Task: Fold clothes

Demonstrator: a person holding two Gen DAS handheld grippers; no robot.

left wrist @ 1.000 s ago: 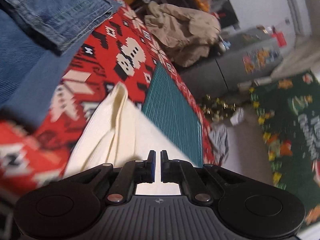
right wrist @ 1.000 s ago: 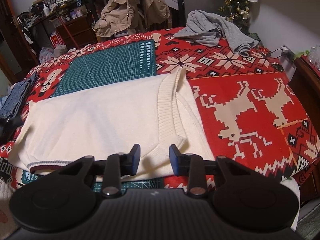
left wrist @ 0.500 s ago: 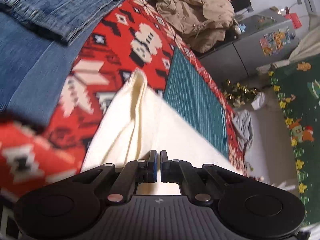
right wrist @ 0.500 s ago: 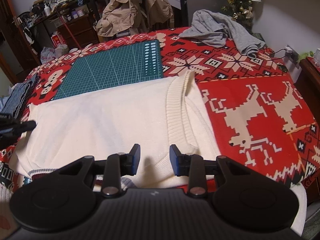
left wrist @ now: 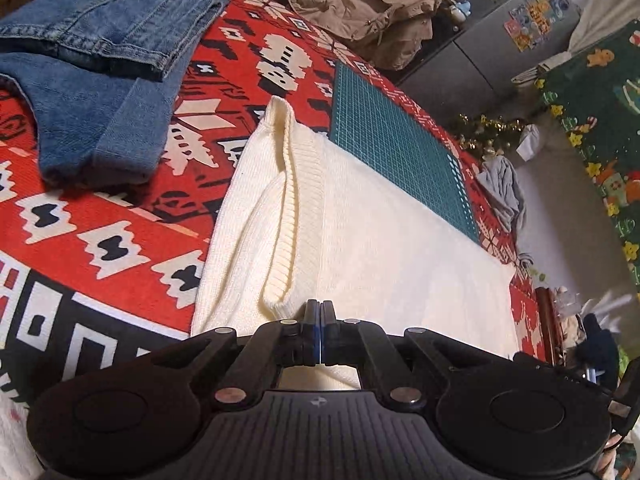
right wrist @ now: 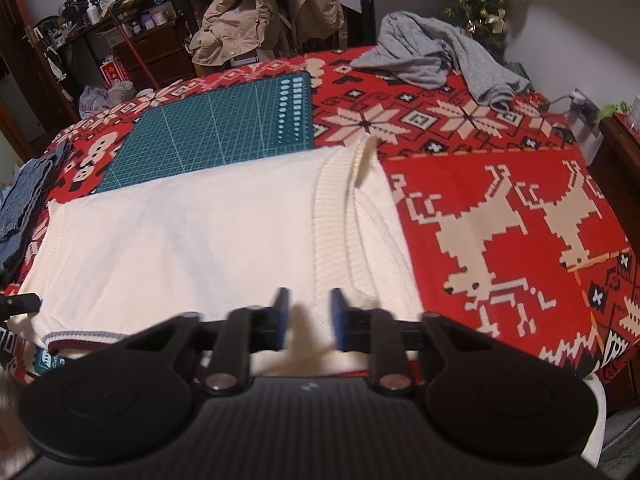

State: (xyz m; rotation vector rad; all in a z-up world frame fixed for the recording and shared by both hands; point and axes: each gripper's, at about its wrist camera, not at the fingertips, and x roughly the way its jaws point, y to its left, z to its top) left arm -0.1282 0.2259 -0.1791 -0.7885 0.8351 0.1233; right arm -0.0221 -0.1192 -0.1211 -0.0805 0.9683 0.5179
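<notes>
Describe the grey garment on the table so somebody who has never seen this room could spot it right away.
Start from the red patterned tablecloth and go to its far right corner, near the tinsel-trimmed little tree. The grey garment lies there in a crumpled heap. Unlike the cream sweater laid flat in the middle and the folded jeans at the left end, it is unfolded and bunched.

We see a cream ribbed-knit sweater (right wrist: 192, 248), rough blue denim jeans (left wrist: 100, 60), a woven patterned tablecloth (right wrist: 500, 220) and matt black plastic grippers (left wrist: 320, 312).
</notes>
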